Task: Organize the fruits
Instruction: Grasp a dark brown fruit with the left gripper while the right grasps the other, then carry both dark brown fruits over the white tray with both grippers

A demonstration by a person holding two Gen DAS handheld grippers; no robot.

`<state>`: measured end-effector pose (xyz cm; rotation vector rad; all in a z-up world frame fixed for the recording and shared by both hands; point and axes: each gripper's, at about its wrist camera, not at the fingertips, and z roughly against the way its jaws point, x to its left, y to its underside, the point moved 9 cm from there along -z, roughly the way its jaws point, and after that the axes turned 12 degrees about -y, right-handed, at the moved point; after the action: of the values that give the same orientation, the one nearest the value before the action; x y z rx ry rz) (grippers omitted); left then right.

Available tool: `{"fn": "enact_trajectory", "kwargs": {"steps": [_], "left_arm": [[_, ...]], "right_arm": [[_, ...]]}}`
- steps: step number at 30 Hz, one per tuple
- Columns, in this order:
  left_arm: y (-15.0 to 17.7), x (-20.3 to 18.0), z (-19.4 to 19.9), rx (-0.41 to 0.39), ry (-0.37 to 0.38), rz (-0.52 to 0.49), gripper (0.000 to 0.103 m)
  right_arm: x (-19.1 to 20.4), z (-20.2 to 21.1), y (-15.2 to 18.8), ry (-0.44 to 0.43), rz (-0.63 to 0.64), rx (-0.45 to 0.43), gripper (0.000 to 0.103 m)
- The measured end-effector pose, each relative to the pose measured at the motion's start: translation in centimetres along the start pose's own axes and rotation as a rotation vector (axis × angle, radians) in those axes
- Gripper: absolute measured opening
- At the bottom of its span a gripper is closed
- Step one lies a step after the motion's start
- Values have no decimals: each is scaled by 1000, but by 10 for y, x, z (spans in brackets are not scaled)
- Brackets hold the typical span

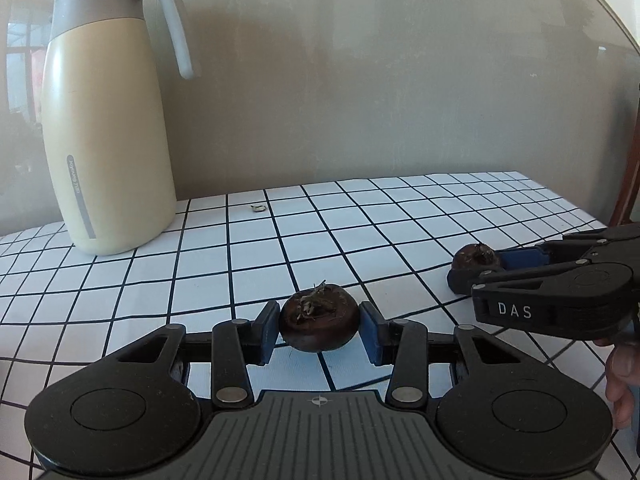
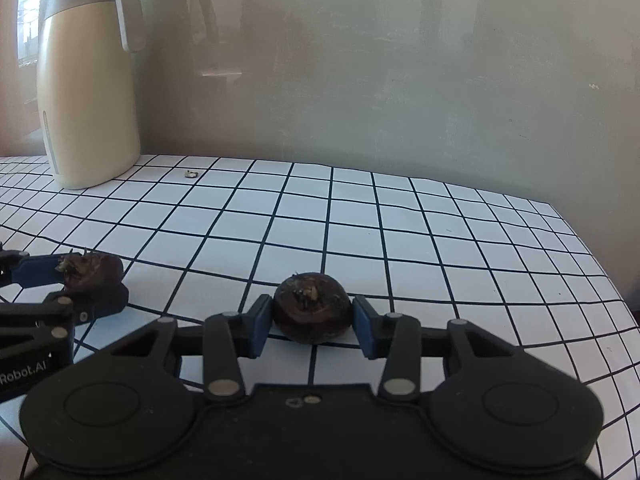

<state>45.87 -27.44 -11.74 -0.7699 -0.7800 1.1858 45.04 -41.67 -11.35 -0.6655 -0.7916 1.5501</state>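
Brown fruit point(image 1: 319, 322) seemingly gripped between fingers point(image 1: 267, 330)

White grid-lined table point(image 1: 440, 208), cream jug point(image 1: 108, 140), two dark fruits point(image 1: 319, 322), small scrap point(image 1: 258, 208)

My left wrist camera sits just behind my left gripper point(image 1: 319, 326), low over the checked tablecloth point(image 1: 400, 216) and tilted down toward the wall. My right wrist camera looks the same way from behind my right gripper point(image 2: 310, 322), equally near the cloth. The 2 views overlap: both take in the cream jug point(image 1: 108, 140) at far left, the cloth, and each other's gripper at the near edge.
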Motion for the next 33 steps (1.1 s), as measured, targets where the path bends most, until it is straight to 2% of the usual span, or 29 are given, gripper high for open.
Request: {"fn": "enact_trajectory", "kwargs": {"steps": [7, 12, 16, 23, 33], "left_arm": [[2, -4, 23, -41, 7, -32, 43], [6, 1, 39, -38, -1, -53, 43], [7, 14, 51, -31, -7, -26, 43], [8, 35, 82, -70, -20, -22, 43], [21, 77, 134, -104, -56, 59, 43]], "right_arm": [[4, 22, -5, -5, -9, -38, 35], [11, 41, -3, -13, -10, -53, 35], [16, 54, 3, -12, -8, -50, 35], [32, 71, 4, -10, -10, -75, 35], [74, 112, 8, -50, 24, -128, 35]]}}
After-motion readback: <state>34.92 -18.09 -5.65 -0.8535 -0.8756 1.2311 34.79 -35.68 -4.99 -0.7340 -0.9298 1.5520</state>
